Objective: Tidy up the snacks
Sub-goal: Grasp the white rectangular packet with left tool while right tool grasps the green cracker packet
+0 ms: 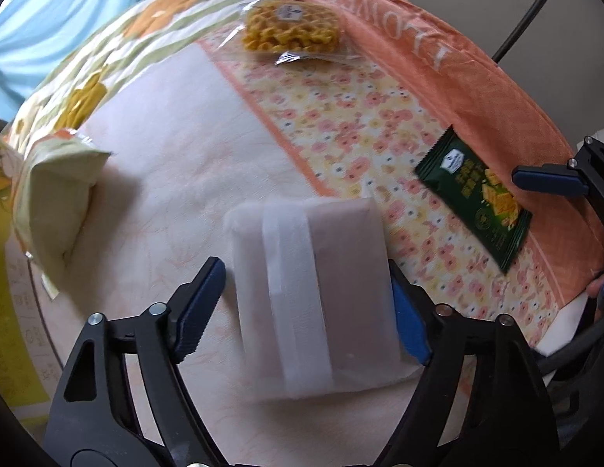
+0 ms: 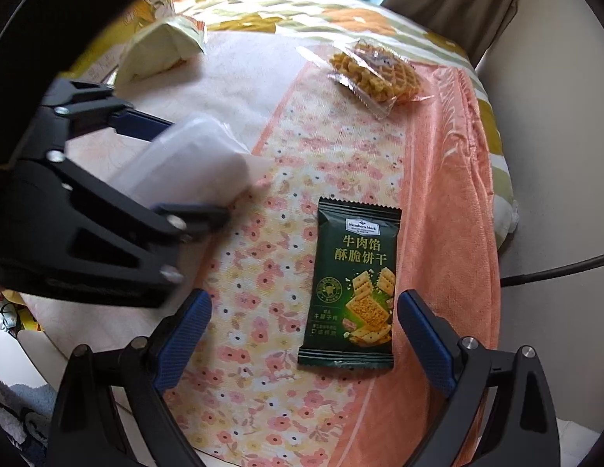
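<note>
Between our left claw fingers sits a white, translucent rectangular snack packet with a paler seam band down its back; the right blue pad touches its edge, while the left pad stands just beside the other edge with a sliver of cloth showing, so we judge the grip as forming, not firm. No earlier view is to hand, so we say only that the jaws stand part-way in around the packet

Beneath our right claw, spread wide, lies a dark green foil biscuit sachet with yellow lettering and cracker pictures, flat on the peach floral towel; its lower end reaches between the fingers, nearer the right pad, with neither pad touching it

Further off, a pale green puffed pillow bag rests at the left edge of the pale cloth, beside a yellow printed carton only partly in view. Farthest away, a clear wrapper holding a golden lattice waffle crisp lies near the towel's far edge, well apart from everything else

We judge the task barely begun: four snacks lie scattered, none grouped or visibly packed away. What remains is lifting the white packet and the green sachet, then the far two. Whether the carton is the destination we cannot tell
</note>
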Motion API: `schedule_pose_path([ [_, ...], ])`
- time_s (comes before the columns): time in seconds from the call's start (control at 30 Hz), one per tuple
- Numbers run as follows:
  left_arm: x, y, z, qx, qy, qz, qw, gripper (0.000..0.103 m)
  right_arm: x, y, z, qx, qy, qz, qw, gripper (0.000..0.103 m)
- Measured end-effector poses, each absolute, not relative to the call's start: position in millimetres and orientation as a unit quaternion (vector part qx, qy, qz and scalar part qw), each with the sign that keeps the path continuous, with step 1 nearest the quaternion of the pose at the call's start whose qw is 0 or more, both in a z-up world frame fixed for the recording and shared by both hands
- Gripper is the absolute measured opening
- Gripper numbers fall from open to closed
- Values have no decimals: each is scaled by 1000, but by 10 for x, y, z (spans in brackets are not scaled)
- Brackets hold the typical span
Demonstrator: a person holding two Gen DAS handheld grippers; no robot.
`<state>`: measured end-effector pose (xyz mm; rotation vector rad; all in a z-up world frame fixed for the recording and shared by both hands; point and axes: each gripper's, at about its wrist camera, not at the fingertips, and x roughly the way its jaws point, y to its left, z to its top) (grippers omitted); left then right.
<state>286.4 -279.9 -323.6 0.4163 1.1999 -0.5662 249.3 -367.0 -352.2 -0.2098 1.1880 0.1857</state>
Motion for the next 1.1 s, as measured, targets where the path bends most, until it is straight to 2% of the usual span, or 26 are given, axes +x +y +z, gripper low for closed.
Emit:
schedule_pose_path([
  [0.2, 2928, -2512, -3224, 176, 559, -242, 773, 66, 2615, -3668, -3618, -93, 579, 86, 805, 95],
  [0.5, 2965, -2247, -3233, 162, 562, -224, 780, 66, 2634, -3604, -3538, -37, 570, 136, 810, 97],
  [0.6, 2955, -2228, -3229, 163, 562, -224, 779, 66, 2653, -3578, -3456, -27, 560, 105, 822, 96],
  [0.9, 2990, -2213, -3255, 161, 562, -228, 779, 66, 2964, -3686, -3639, 1, 597, 12, 802, 97],
  [1.1, 2956, -2211, -3244, 162, 561, -231, 778, 66, 3063, -3575, -3665, 1, 609, 69, 790, 97],
])
